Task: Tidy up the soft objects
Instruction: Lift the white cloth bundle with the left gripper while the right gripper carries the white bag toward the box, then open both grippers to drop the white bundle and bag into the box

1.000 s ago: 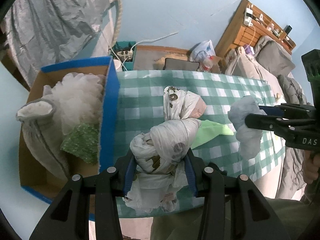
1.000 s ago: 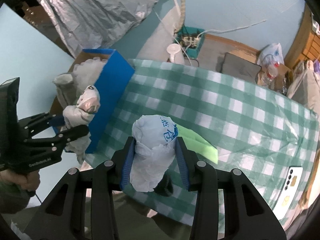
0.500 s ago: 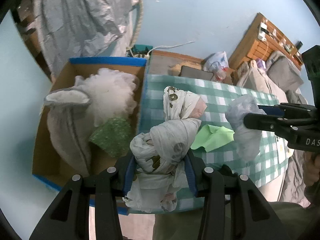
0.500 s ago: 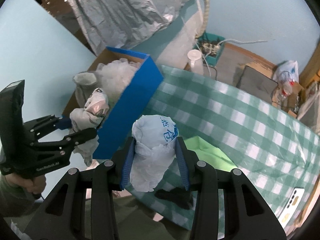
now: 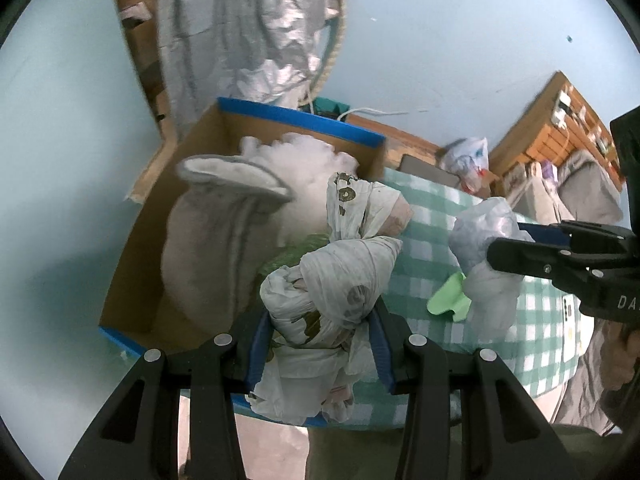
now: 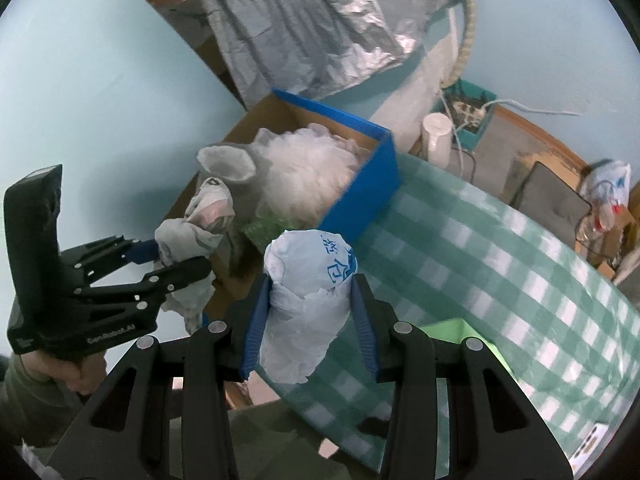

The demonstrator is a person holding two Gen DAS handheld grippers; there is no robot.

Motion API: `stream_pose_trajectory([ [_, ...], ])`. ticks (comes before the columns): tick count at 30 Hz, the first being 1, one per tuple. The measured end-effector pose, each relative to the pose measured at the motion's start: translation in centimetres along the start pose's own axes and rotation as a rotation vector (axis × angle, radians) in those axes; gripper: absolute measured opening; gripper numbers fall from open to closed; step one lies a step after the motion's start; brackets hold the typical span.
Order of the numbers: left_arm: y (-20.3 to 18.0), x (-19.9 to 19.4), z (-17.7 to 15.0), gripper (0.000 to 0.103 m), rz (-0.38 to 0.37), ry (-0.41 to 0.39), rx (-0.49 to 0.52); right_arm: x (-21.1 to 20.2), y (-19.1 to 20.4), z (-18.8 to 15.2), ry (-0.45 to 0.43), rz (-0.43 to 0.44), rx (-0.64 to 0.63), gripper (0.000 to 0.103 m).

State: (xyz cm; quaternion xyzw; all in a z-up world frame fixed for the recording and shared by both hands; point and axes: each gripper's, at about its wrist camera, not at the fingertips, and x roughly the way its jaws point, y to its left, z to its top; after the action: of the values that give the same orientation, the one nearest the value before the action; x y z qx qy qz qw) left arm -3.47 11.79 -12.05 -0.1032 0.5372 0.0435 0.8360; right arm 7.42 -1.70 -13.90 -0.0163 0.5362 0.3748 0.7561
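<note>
Right view alone: blue print on bag (image 6: 316, 280) (clamped); cup (image 6: 438, 138).

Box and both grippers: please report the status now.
Left gripper shut on knotted bag, over box. Right gripper shut on blue-print bag, beside box. Box part full: plush, stuffing. Path clear.

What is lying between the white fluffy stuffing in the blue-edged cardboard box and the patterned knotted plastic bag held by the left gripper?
A green speckled cloth lies there in the box, seen best in the right wrist view.
</note>
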Motion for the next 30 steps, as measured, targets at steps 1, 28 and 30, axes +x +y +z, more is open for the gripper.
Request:
stream_pose_trajectory([
  [1, 0.4, 0.0, 0.0, 0.045, 0.000, -0.002, -0.008, 0.3, 0.4, 0.3, 0.001, 0.004, -0.008, 0.040],
  [28, 7.2, 4.8, 0.2, 0.045, 0.012, 0.046, -0.064, 10.0, 5.4, 3.6, 0.086, 0.033, -0.023, 0.040],
  [30, 7.3, 5.2, 0.2, 0.045, 0.009, 0.061, -0.056, 10.4, 5.4, 3.6, 0.089, 0.030, -0.018, 0.040],
])
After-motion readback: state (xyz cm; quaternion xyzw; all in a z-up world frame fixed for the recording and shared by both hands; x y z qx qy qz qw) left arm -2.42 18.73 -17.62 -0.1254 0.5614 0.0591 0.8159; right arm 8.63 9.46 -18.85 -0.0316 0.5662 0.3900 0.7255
